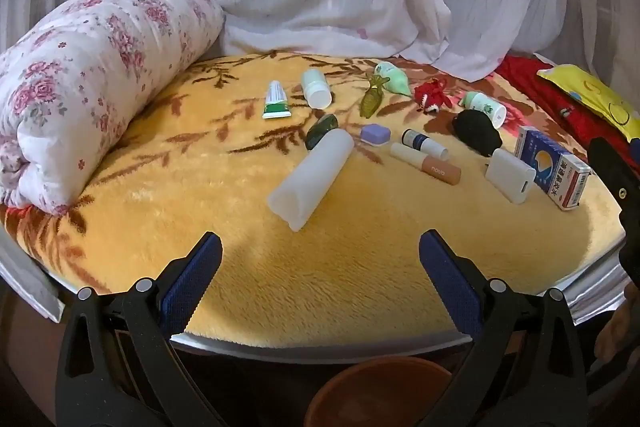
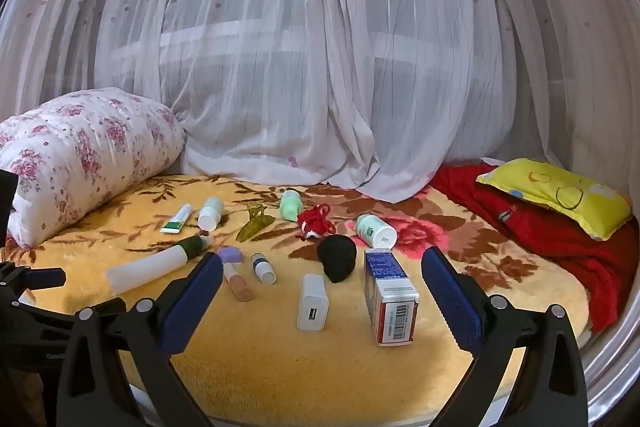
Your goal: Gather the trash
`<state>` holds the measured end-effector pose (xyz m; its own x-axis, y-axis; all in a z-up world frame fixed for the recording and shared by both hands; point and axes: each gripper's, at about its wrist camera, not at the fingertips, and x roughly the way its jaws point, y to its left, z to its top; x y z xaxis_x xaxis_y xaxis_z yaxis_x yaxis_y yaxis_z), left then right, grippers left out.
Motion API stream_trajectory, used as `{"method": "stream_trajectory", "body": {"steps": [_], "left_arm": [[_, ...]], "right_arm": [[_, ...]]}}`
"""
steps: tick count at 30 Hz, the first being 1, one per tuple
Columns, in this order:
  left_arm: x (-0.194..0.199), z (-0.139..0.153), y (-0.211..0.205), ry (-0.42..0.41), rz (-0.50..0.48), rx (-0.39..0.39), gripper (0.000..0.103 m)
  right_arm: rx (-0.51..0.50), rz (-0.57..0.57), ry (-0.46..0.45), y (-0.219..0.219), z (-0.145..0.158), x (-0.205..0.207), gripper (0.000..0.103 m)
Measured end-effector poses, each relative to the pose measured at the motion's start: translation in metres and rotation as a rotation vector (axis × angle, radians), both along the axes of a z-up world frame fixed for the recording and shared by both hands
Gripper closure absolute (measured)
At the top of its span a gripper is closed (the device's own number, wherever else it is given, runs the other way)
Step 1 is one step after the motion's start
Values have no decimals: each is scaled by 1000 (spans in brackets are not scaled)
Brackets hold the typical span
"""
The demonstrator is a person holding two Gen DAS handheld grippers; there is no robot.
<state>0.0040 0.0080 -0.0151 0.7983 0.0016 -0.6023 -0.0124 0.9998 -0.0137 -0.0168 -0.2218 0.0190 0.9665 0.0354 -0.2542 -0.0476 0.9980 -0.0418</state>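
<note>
Small items lie scattered on a yellow floral blanket (image 1: 248, 279): a large white tube with a dark green cap (image 1: 312, 177), a green-white toothpaste tube (image 1: 276, 101), a white bottle (image 1: 316, 89), a pink stick (image 1: 426, 163), a white charger (image 1: 510, 175) and a blue-red medicine box (image 1: 554, 167). My left gripper (image 1: 320, 255) is open and empty, just short of the white tube. My right gripper (image 2: 322, 275) is open and empty, with the charger (image 2: 313, 302) and the medicine box (image 2: 390, 297) between its fingers' lines.
A brown bin's rim (image 1: 380, 391) shows below the bed edge in the left wrist view. A rolled floral quilt (image 1: 92, 83) lies at the left, a red cloth (image 2: 532, 223) with a yellow pillow (image 2: 556, 195) at the right. A sheer curtain (image 2: 320, 67) hangs behind.
</note>
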Motion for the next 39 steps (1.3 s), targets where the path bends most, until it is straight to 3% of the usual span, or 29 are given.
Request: {"method": "stream_trajectory", "body": {"steps": [39], "left_arm": [[-1, 0, 2, 2, 1, -4, 7]], "right_arm": [[10, 10, 2, 0, -3, 0, 5]]}}
